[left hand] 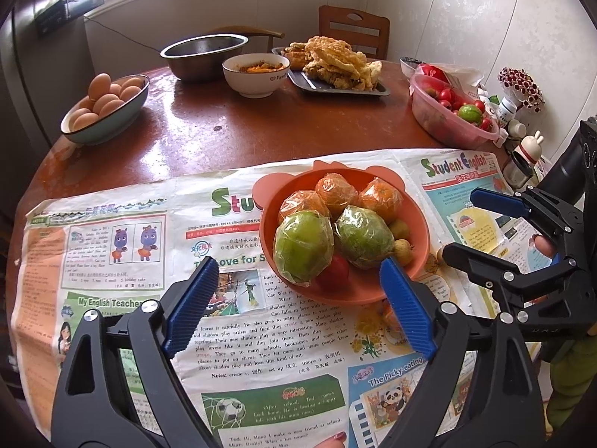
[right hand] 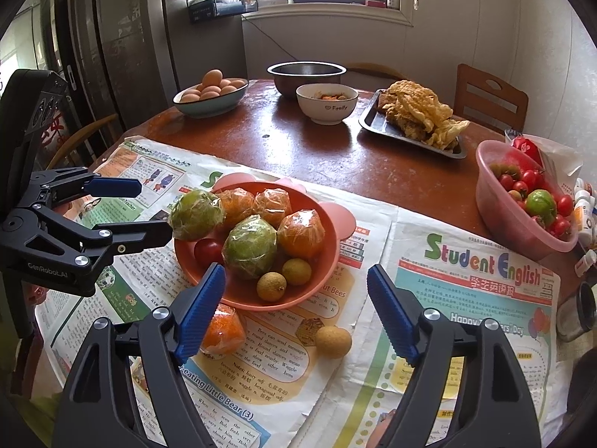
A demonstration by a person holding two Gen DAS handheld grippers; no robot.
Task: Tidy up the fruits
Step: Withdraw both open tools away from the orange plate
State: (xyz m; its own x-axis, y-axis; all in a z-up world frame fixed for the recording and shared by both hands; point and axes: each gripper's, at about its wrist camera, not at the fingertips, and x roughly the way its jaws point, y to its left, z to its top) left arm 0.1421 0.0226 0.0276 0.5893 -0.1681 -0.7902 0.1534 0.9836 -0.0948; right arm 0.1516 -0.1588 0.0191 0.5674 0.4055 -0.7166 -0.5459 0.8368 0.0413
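Note:
An orange-pink bowl (left hand: 358, 288) (right hand: 242, 288) with ear-shaped handles stands on newspaper. It holds two plastic-wrapped green fruits (left hand: 304, 246) (right hand: 250, 246), three wrapped oranges (left hand: 335, 190) (right hand: 300, 239), a red tomato (left hand: 333, 272) and two longans (right hand: 271, 286). My left gripper (left hand: 298, 272) (right hand: 155, 209) is open at the bowl's near-left rim, just beside a green fruit (right hand: 196, 214), with its pads off it. My right gripper (right hand: 296, 272) (left hand: 460, 224) is open in front of the bowl. One wrapped orange (right hand: 223, 330) and one longan (right hand: 333, 341) lie on the paper below it.
A pink basin (right hand: 496, 201) of cherry tomatoes sits at the right. Further back are a bowl of eggs (right hand: 211, 93), a steel bowl (right hand: 306, 74), a white bowl (right hand: 326, 106) and a tray of fried food (right hand: 377, 123). Small bottles (right hand: 584, 209) crowd the right edge.

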